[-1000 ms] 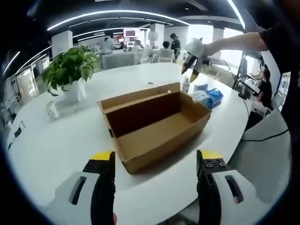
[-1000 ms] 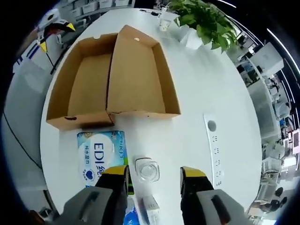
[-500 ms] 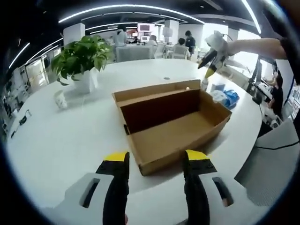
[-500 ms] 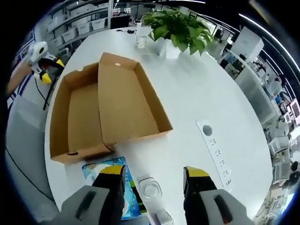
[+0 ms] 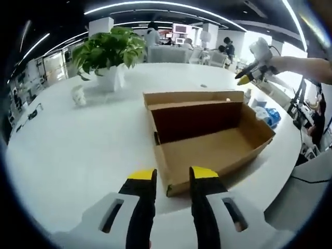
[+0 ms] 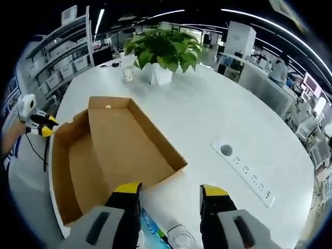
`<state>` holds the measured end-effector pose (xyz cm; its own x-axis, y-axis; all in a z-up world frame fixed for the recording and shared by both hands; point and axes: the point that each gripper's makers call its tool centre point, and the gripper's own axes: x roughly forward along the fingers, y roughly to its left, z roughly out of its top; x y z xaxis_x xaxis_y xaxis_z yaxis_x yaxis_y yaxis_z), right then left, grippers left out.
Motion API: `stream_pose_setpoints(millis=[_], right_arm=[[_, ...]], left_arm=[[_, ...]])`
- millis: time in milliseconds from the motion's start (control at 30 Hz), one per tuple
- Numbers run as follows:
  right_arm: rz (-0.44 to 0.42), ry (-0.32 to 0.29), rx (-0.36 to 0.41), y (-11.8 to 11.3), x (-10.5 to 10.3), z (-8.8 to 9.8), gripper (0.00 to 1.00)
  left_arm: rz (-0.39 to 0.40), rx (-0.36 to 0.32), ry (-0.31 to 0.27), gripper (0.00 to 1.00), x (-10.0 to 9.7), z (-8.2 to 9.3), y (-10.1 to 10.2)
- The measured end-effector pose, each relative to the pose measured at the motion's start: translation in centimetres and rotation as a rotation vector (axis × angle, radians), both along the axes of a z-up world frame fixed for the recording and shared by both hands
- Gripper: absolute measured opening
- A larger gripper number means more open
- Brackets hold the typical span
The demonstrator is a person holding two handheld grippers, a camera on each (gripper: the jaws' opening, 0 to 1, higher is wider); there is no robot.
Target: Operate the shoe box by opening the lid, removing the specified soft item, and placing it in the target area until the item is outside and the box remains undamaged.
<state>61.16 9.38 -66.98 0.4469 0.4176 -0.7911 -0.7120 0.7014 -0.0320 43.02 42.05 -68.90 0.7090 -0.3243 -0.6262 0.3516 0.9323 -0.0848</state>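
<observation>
While both hand-held grippers hang clear of the work, the shoe box (image 5: pixel 210 137) sits open on the white worktop (image 5: pixel 78 145), lid folded back flat at its far side, interior bare cardboard; no soft item visible inside. Left hand-held gripper (image 5: pixel 173 179): jaws narrowly parted, holding nothing, poised just short of the box's near corner at 12 o'clock. Right hand-held gripper (image 6: pixel 170 191): jaws wider apart, empty; box (image 6: pixel 104 150) at its 10 o'clock. Blue soft pack (image 6: pixel 151 228) peeks between those jaws, lying on the worktop just beside the box; likely the item, already out. Judgement: pack light, squashy, slippery film, so pinch mid-body, gently; box thin, light card, creases easily, so take it by a wall edge only. Potted plant (image 5: pixel 108 54) at 11 o'clock, well apart.
</observation>
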Motion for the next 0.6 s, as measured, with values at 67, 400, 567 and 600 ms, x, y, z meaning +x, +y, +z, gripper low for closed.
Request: stream_pose_setpoints(millis=[67,400,567,600], right_arm=[[-0.011,0.005,-0.004,0.4,0.0,-0.4,0.40],[-0.154,0.035,0.043,1.1,0.9,-1.6,0.35],[-0.164,0.038,0.047,1.4,0.8,-1.9,0.33],[-0.179,0.025,0.059,1.5,1.0,-1.8,0.33]], left_arm=[[0.021,-0.002,0.008,0.22,0.0,-0.3,0.3],[0.102,-0.025,0.059,0.16,0.4,-1.8,0.6],[0.145,-0.048,0.083,0.10,0.8,-2.2,0.7],[0.151,-0.051,0.087,0.08,0.8,-2.3,0.7]])
